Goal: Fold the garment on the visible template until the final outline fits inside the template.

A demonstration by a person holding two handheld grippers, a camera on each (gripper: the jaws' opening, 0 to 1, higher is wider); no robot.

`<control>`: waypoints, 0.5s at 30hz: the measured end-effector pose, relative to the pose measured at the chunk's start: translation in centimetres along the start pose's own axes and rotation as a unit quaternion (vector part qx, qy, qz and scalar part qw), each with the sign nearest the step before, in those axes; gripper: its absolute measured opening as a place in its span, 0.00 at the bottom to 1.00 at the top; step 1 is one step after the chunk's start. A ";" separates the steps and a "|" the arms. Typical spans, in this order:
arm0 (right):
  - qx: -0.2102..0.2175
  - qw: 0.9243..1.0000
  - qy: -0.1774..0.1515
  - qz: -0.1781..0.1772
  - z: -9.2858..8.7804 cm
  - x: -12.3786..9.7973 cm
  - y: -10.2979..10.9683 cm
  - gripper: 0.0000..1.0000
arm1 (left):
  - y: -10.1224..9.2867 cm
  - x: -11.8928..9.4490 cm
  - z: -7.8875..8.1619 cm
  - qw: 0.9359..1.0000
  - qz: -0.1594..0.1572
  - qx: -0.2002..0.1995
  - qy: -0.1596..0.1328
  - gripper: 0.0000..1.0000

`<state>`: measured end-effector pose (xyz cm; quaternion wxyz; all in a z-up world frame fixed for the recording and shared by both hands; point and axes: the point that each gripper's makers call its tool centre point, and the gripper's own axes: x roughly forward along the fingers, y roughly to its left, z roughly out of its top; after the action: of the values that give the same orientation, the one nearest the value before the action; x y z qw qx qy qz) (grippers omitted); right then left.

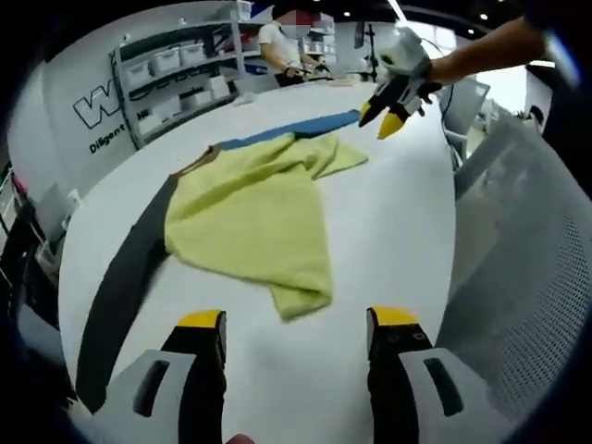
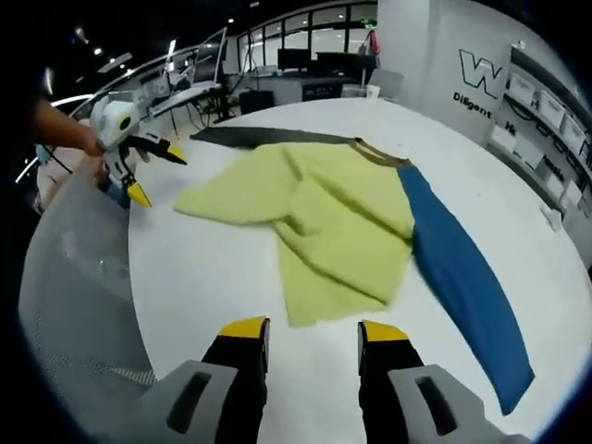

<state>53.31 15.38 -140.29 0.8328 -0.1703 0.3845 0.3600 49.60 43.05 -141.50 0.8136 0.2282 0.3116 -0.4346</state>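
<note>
Left gripper view, left gripper (image 1: 296, 319) jaws apart, empty, right gripper (image 2: 313, 329) likewise

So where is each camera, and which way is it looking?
Left gripper view: rides the left claw, looking across the table at the shirt; its own open jaws show, and the right claw beyond.
Right gripper view: rides the right claw, facing the shirt from the opposite side; its open jaws show, the left claw beyond.
Shared: shirt, table, both claws.
</note>
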 end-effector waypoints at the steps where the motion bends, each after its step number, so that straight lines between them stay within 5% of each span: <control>1: -0.002 1.000 0.000 0.001 0.1 0.1 0.2 0.31 | -0.1 0.1 0.1 1.000 -0.003 0.006 0.000 0.49; 15: -0.013 1.000 0.024 0.007 0.3 3.3 1.9 0.20 | -0.9 2.1 0.2 0.999 -0.027 0.000 0.018 0.36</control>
<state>53.50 18.40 -142.59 0.8187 -0.1864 0.4006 0.3667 49.77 41.25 -142.87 0.7957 0.2278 0.3321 -0.4525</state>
